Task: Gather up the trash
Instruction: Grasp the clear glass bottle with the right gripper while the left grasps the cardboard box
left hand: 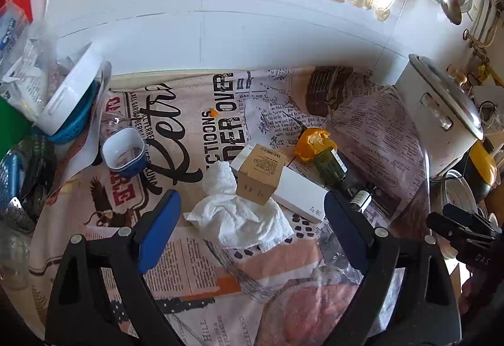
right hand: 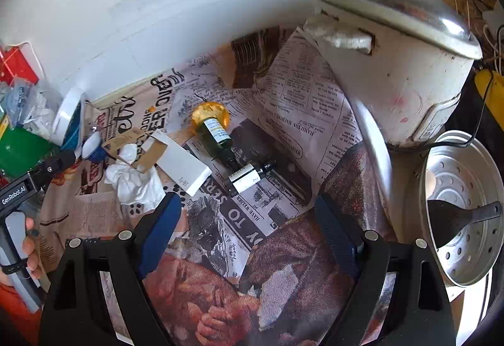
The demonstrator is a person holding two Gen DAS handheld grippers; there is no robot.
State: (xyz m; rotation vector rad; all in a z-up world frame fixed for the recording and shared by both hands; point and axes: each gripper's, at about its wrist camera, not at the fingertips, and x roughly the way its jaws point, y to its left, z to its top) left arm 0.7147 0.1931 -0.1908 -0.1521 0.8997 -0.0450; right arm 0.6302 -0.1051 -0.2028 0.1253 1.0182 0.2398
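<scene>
Two grippers hover with jaws spread and empty above the newspaper-print tablecloth. The left gripper frames the crumpled paper towel beside a cardboard box; pinch its bulk centrally. The right gripper faces a green bottle lying flat, its orange wrapper unclear.

White rice cooker (lidded), perforated steamer tray, blue cup
</scene>
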